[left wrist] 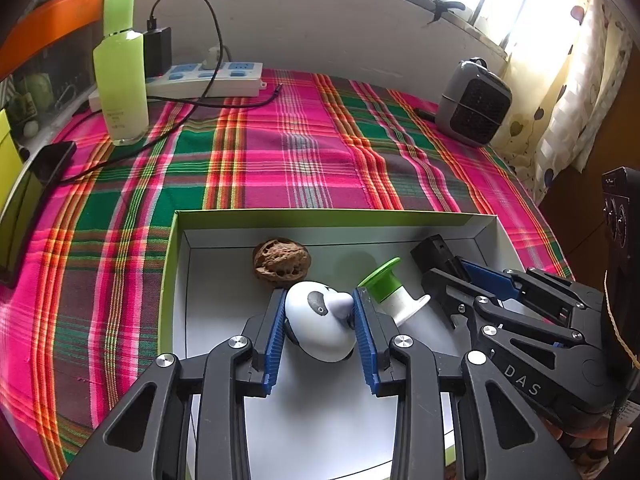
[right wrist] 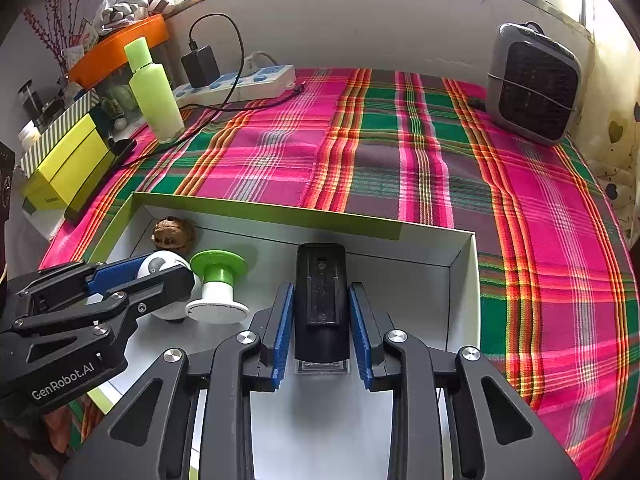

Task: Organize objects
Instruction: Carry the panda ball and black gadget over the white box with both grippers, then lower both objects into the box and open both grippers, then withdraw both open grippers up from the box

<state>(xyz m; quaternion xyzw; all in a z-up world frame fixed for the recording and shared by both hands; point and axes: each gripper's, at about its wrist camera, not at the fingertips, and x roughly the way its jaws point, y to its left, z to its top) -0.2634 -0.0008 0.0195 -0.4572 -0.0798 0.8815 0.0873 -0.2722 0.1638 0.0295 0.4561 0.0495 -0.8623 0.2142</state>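
Observation:
A shallow white box with a green rim lies on the plaid cloth. My left gripper is shut on a round white toy with grey patches over the box floor. My right gripper is shut on an upright black oblong device in the box's right half. Between them a green-and-white spool lies tilted. A brown walnut rests against the far wall.
A pale green bottle, a power strip with a black charger and cables, and a dark phone stand at the back left. A grey heater sits at the back right. Yellow boxes line the left edge.

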